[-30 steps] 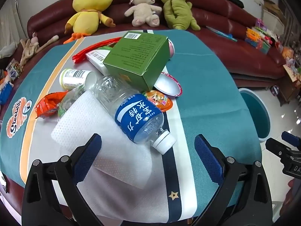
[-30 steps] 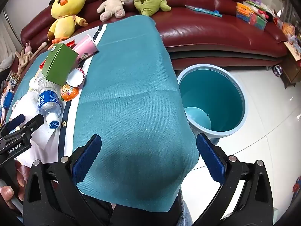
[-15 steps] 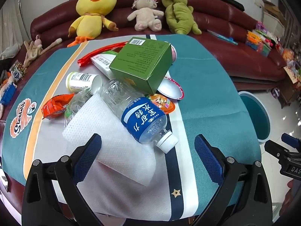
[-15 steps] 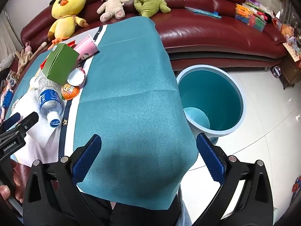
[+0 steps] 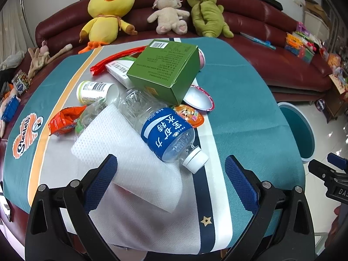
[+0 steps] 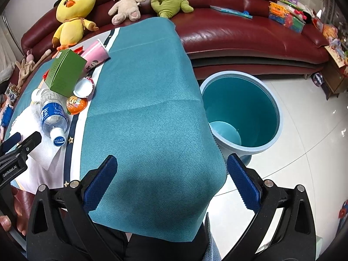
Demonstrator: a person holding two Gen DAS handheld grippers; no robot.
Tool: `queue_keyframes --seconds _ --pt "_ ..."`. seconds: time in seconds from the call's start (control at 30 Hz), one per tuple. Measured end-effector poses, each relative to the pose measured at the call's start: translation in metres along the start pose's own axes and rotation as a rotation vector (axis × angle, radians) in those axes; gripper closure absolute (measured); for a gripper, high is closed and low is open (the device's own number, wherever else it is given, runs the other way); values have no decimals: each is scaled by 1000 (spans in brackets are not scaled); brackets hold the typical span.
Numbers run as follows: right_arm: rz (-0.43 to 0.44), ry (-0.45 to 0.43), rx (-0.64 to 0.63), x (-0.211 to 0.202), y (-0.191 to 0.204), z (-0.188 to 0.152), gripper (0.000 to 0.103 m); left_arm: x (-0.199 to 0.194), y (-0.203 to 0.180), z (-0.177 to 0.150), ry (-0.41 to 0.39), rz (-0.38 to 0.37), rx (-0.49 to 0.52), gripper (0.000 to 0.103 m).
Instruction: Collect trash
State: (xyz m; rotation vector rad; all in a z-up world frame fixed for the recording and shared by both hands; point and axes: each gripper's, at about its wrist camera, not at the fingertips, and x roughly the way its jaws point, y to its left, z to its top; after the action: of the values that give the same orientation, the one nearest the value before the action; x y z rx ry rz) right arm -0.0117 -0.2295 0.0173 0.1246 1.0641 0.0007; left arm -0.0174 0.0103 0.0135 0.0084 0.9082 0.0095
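Note:
A heap of trash lies on the table: a clear bottle with a blue label (image 5: 161, 128), a white paper towel (image 5: 128, 158), a green box (image 5: 165, 69), an orange lid (image 5: 189, 116), a white cup (image 5: 95, 92) and an orange wrapper (image 5: 63, 120). My left gripper (image 5: 171, 178) is open and empty, just short of the towel and the bottle's cap. My right gripper (image 6: 171, 182) is open and empty over bare teal cloth. The teal bin (image 6: 245, 108) stands on the floor to the right of the table. The bottle (image 6: 52, 113) and box (image 6: 65, 74) also show far left in the right wrist view.
A pink cup (image 6: 95, 54) lies behind the green box. A red strip (image 5: 117, 58) and a white tube (image 5: 119, 69) lie at the back of the heap. Plush toys (image 5: 108, 10) sit on the dark red sofa (image 6: 239, 32). The tiled floor (image 6: 308, 130) surrounds the bin.
My left gripper has pulled back slightly, so the heap looks a little further away and more centred. My right gripper has barely moved. Both stay open.

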Motion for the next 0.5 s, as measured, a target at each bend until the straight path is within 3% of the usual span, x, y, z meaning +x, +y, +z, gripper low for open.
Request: queue_keyframes --seconds 0.5 --pt "0 16 -3 6 3 -1 6 6 2 -5 7 3 7 4"
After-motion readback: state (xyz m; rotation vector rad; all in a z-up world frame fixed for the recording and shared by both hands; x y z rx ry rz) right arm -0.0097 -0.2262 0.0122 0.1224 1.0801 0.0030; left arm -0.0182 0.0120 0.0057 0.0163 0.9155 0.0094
